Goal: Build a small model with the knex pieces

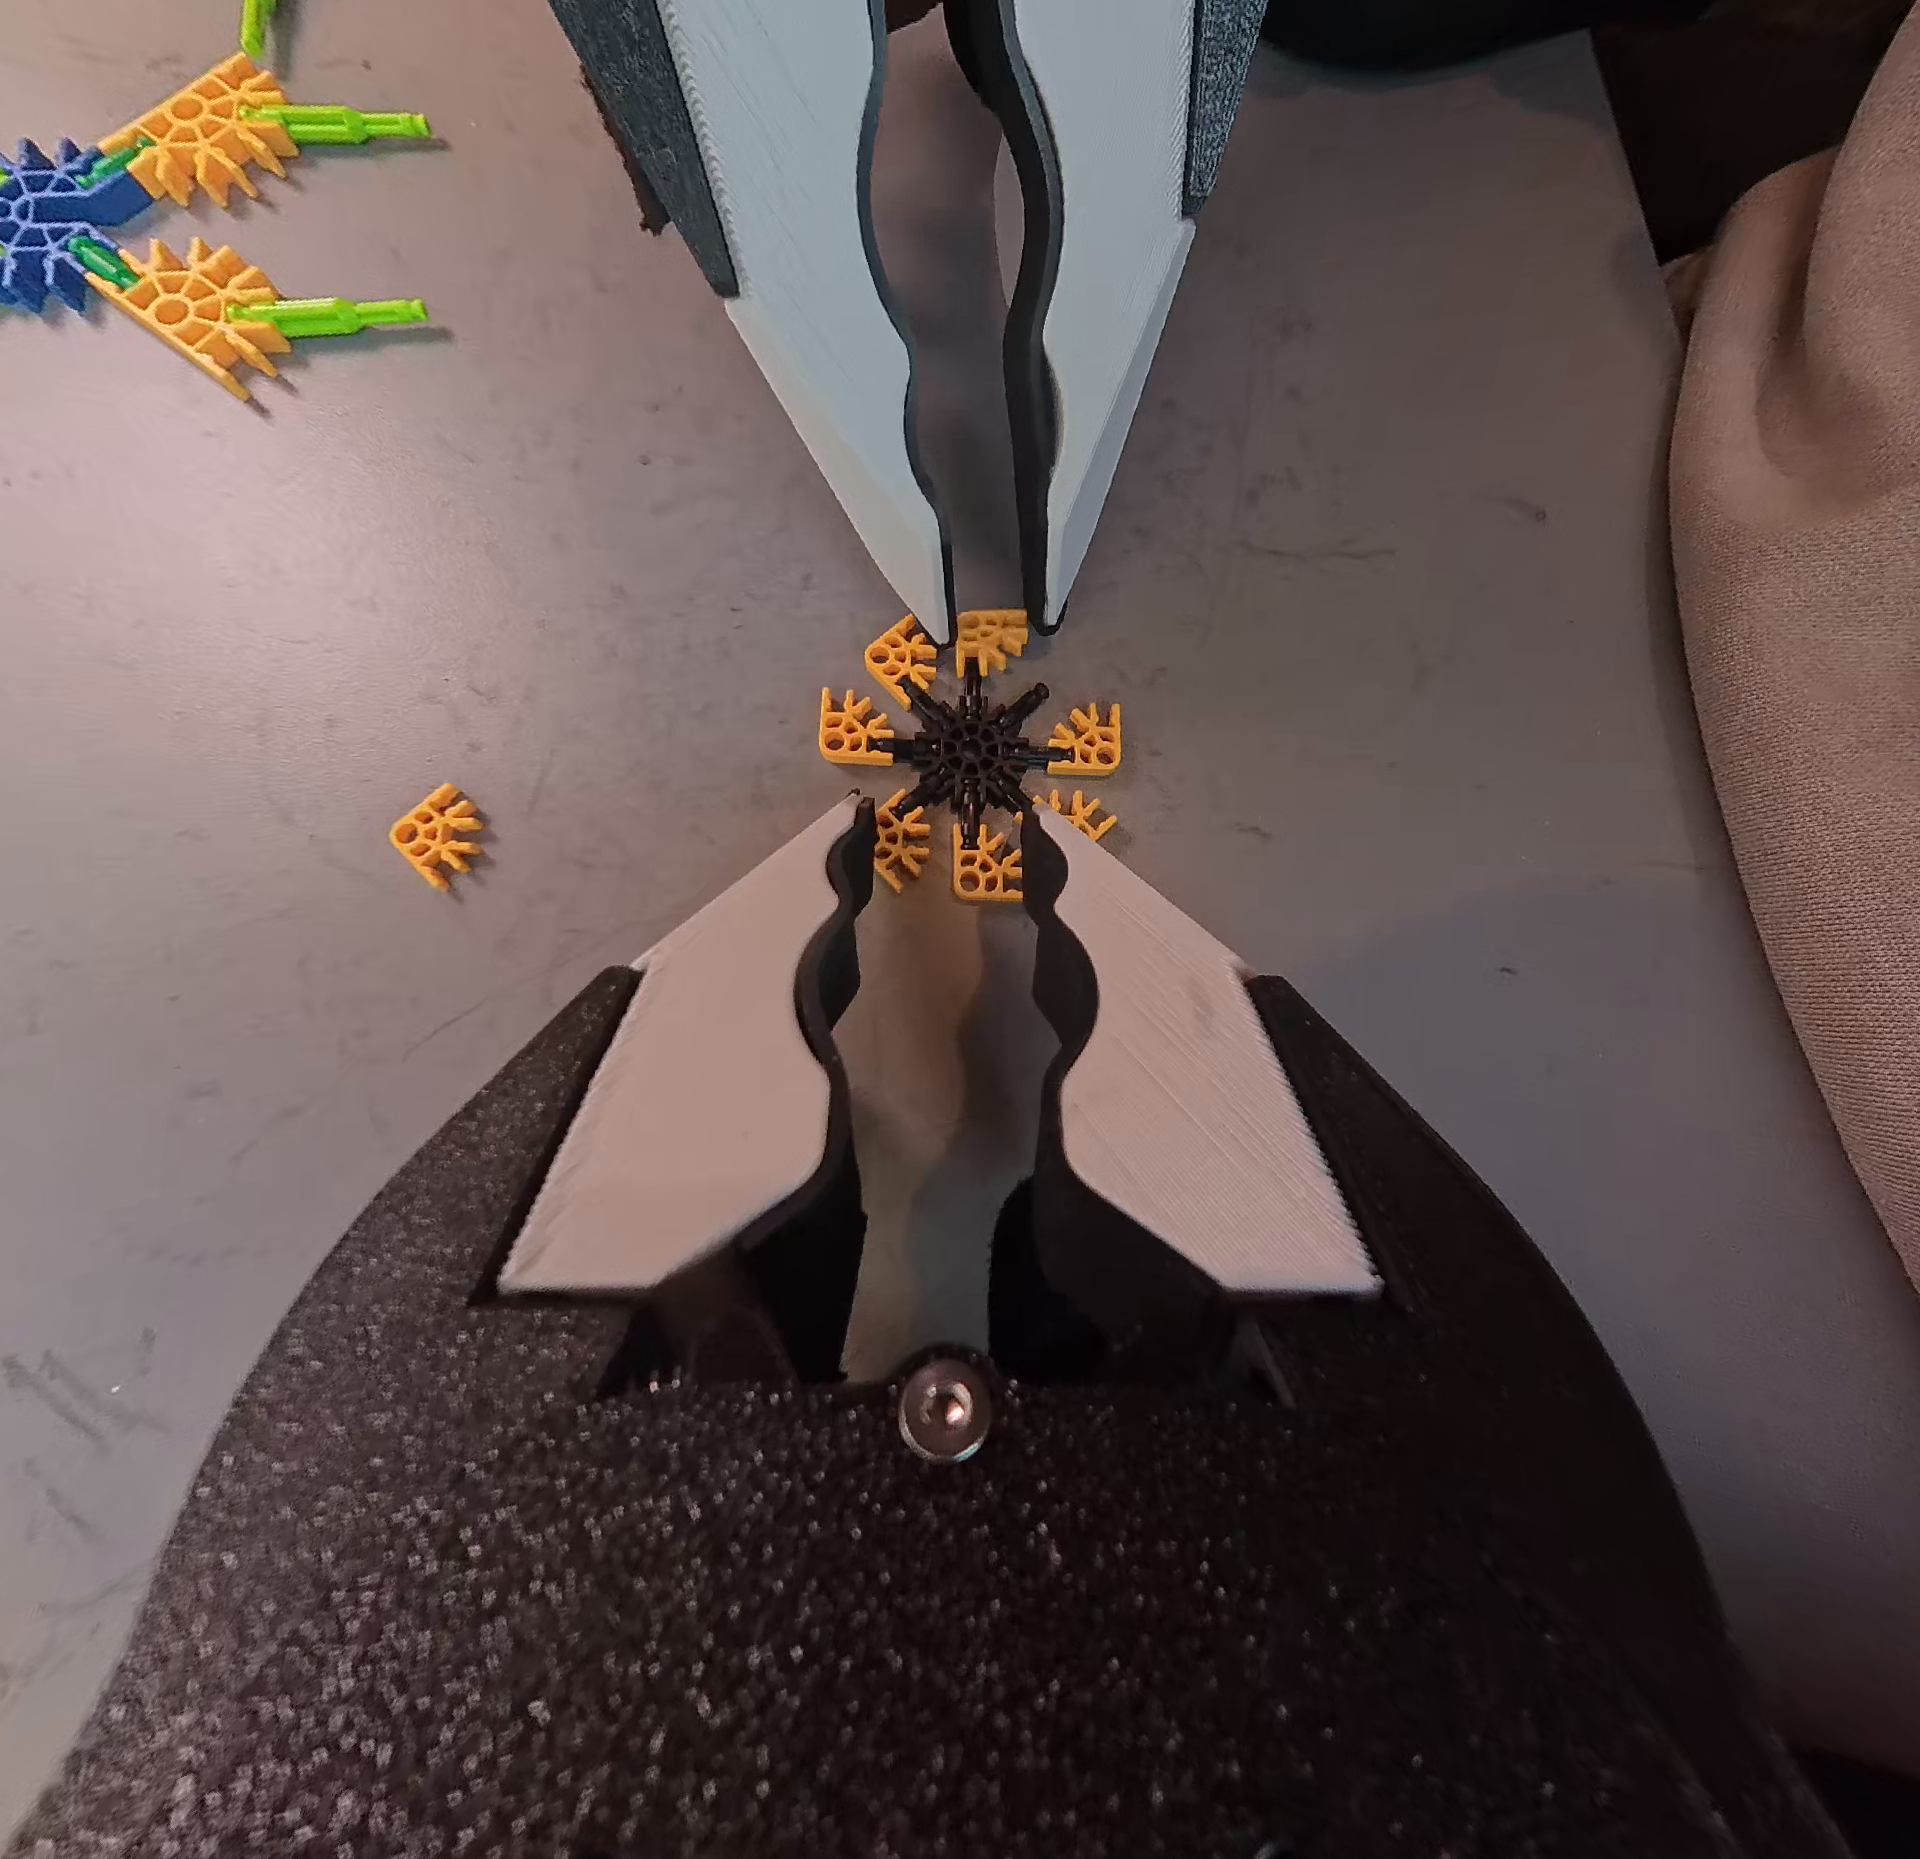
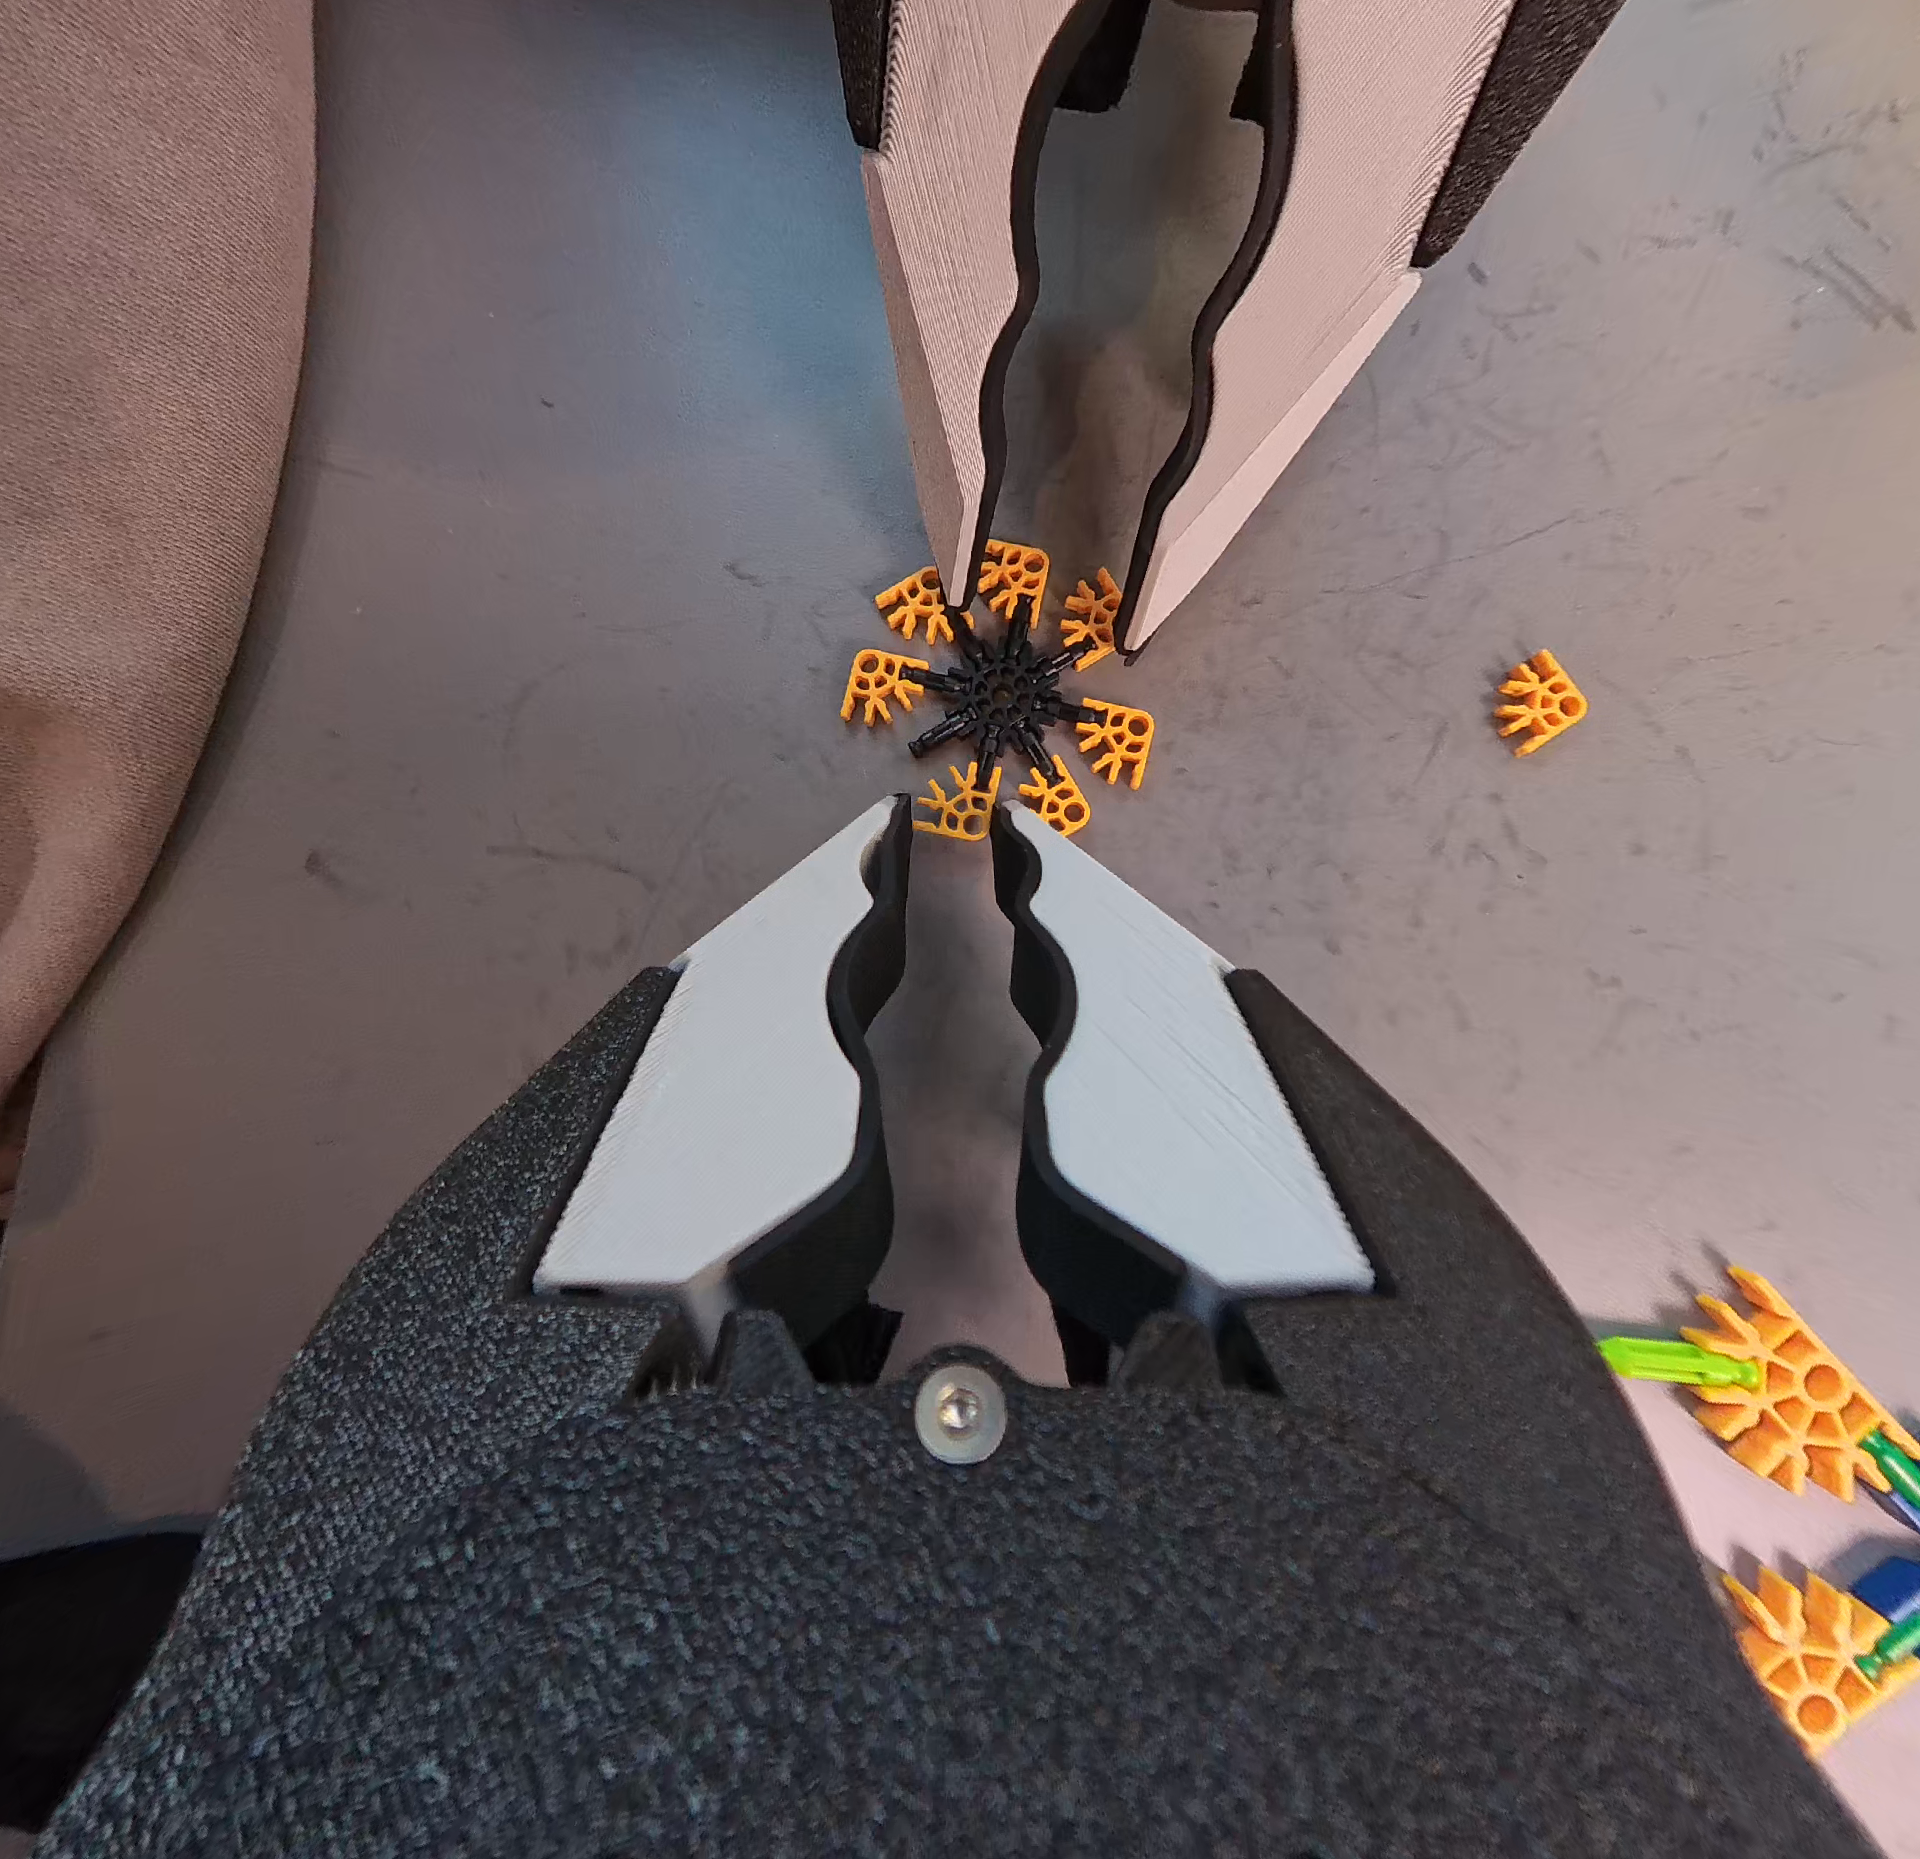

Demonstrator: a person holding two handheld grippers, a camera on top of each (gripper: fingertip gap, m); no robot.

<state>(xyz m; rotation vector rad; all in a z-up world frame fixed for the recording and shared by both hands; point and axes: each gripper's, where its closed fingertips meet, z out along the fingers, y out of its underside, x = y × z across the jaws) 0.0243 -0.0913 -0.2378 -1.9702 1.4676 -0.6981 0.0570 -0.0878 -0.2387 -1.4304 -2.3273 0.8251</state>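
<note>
A black star hub (image 1: pixel 969 744) lies flat on the grey table (image 1: pixel 416 614), with short black rods that carry several small orange connectors. One rod (image 1: pixel 1032 695) is bare. My right gripper (image 2: pixel 951 810) comes from the far side in the left wrist view (image 1: pixel 997 630) and is closed on the outer edge of one orange connector (image 2: pixel 961 810). My left gripper (image 1: pixel 943 817) is open and straddles two orange connectors (image 1: pixel 985 864) on the opposite side of the hub (image 2: pixel 1000 689). It also shows in the right wrist view (image 2: pixel 1047 627). A loose orange connector (image 1: pixel 438 835) lies apart on the table (image 2: pixel 1541 705).
A larger build of blue hubs, orange connectors and green rods (image 1: pixel 197 147) lies at the table's far left, and shows at the lower right in the right wrist view (image 2: pixel 1792 1394). Beige fabric (image 1: pixel 1808 562) borders the table on the other side (image 2: pixel 135 355). Spacing between my two grippers at the tips: around 4 centimetres.
</note>
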